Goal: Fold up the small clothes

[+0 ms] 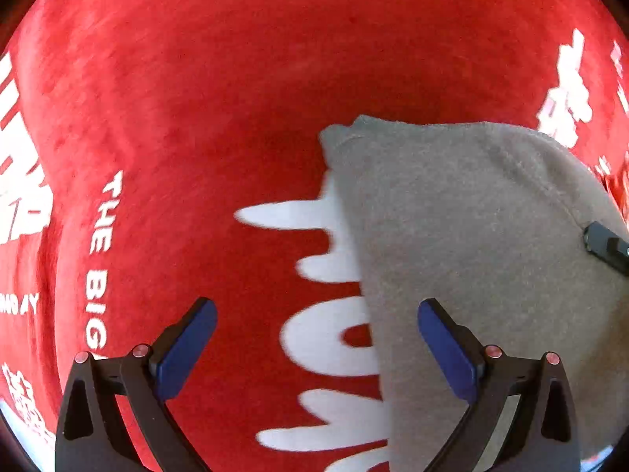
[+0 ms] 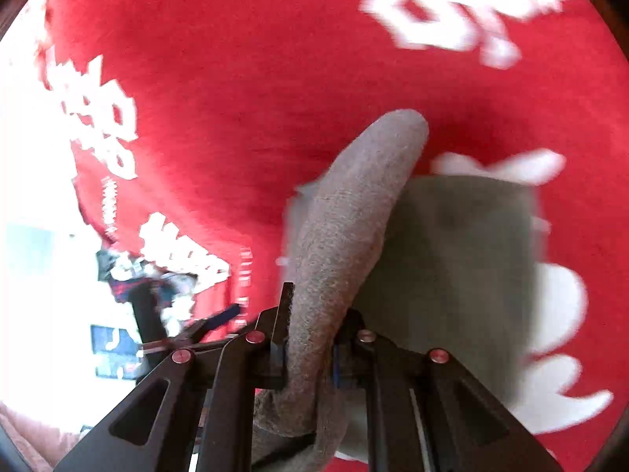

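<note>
Right tool [image 2: 310, 338] is clenched on the grey cloth [image 1: 471, 236] — carry that edge straight across. Left tool [image 1: 316, 338] hangs released; pin the flat part.

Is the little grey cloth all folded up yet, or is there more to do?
Not finished yet. The small grey fleecy garment already lies on the red cloth with white lettering. Right now the right gripper is shut on one edge and lifts it up over the rest. The left gripper is open above the cloth, holding nothing. Laying that flap flat is still left.
</note>
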Motion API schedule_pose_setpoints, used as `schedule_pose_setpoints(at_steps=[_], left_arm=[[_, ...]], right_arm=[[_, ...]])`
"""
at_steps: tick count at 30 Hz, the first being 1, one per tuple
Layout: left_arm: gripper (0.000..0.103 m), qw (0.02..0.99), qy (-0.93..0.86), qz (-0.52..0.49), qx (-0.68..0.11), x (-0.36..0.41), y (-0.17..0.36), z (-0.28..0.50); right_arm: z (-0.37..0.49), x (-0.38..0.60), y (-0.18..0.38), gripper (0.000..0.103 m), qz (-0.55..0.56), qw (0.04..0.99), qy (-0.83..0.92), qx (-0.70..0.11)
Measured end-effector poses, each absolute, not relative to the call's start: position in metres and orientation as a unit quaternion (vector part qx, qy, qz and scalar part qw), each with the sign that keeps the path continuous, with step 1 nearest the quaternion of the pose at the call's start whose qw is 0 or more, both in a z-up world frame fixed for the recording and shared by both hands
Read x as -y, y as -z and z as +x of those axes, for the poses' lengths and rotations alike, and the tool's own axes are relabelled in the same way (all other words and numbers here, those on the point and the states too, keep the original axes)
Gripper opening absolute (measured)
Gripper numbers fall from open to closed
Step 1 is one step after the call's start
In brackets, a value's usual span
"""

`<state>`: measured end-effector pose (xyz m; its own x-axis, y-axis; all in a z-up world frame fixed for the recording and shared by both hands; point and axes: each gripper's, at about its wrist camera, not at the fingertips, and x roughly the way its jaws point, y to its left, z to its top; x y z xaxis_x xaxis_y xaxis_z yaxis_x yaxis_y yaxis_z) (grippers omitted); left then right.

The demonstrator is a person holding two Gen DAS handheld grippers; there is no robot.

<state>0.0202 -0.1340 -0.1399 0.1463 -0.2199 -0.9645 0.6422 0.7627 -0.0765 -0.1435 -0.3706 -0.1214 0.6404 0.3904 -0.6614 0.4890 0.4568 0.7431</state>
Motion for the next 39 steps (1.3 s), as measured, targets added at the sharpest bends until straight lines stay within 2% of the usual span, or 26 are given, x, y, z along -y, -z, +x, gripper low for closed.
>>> schedule_pose_setpoints(at_steps=[2,3,4,5,6,7,13,15,17,18,19,20,24,28,32,35,37,39], left_arm=[[0.102,0.727,0.299,0.2,-0.585,0.148,0.15,0.009],[0.102,0.724,0.3,0.207,-0.586,0.154,0.156,0.006],[0.102,0.722,0.299,0.217,-0.585,0.157,0.163,0.002],[0.102,0.721,0.298,0.222,-0.585,0.159,0.168,-0.002],[0.103,0.723,0.297,0.223,-0.583,0.159,0.169,-0.004],[0.103,0.725,0.296,0.223,-0.581,0.159,0.169,-0.005],[0.103,0.723,0.291,0.252,-0.573,0.147,0.153,-0.001],[0.102,0.721,0.297,0.248,-0.574,0.141,0.147,-0.002],[0.102,0.714,0.307,0.24,-0.582,0.134,0.149,0.002],[0.102,0.71,0.311,0.238,-0.585,0.131,0.149,-0.001],[0.102,0.707,0.311,0.241,-0.587,0.135,0.152,-0.003],[0.103,0.707,0.31,0.244,-0.587,0.134,0.154,-0.007],[0.103,0.717,0.303,0.233,-0.582,0.138,0.151,-0.011],[0.102,0.726,0.291,0.251,-0.571,0.146,0.153,-0.008],[0.103,0.724,0.283,0.247,-0.579,0.144,0.17,-0.01],[0.103,0.722,0.277,0.242,-0.586,0.143,0.165,-0.005],[0.103,0.727,0.277,0.232,-0.585,0.141,0.157,0.001],[0.103,0.739,0.272,0.215,-0.578,0.139,0.15,0.012]], right_arm=[[-0.153,0.377,0.153,0.018,0.529,0.709,0.066,-0.461],[-0.161,0.379,0.169,0.022,0.541,0.693,0.074,-0.47],[-0.166,0.381,0.171,0.023,0.553,0.693,0.073,-0.457],[-0.169,0.383,0.169,0.027,0.554,0.695,0.08,-0.452],[-0.17,0.384,0.163,0.037,0.537,0.7,0.099,-0.461],[-0.171,0.384,0.158,0.042,0.518,0.704,0.117,-0.472],[-0.182,0.375,0.121,0.044,0.504,0.709,0.109,-0.481],[-0.198,0.368,0.123,0.058,0.522,0.696,0.087,-0.486],[-0.203,0.357,0.133,0.06,0.527,0.676,0.078,-0.509],[-0.204,0.351,0.139,0.054,0.527,0.665,0.075,-0.524],[-0.204,0.343,0.142,0.04,0.518,0.66,0.069,-0.54],[-0.201,0.338,0.141,0.01,0.507,0.661,0.065,-0.549],[-0.198,0.325,0.121,0.009,0.426,0.7,0.08,-0.568],[-0.209,0.327,0.154,0.008,0.384,0.682,0.113,-0.612],[-0.225,0.345,0.154,0.009,0.439,0.673,0.116,-0.584],[-0.235,0.364,0.136,0.01,0.489,0.684,0.122,-0.527],[-0.235,0.382,0.123,0.019,0.497,0.704,0.132,-0.491],[-0.22,0.4,0.123,0.053,0.507,0.71,0.138,-0.47]])
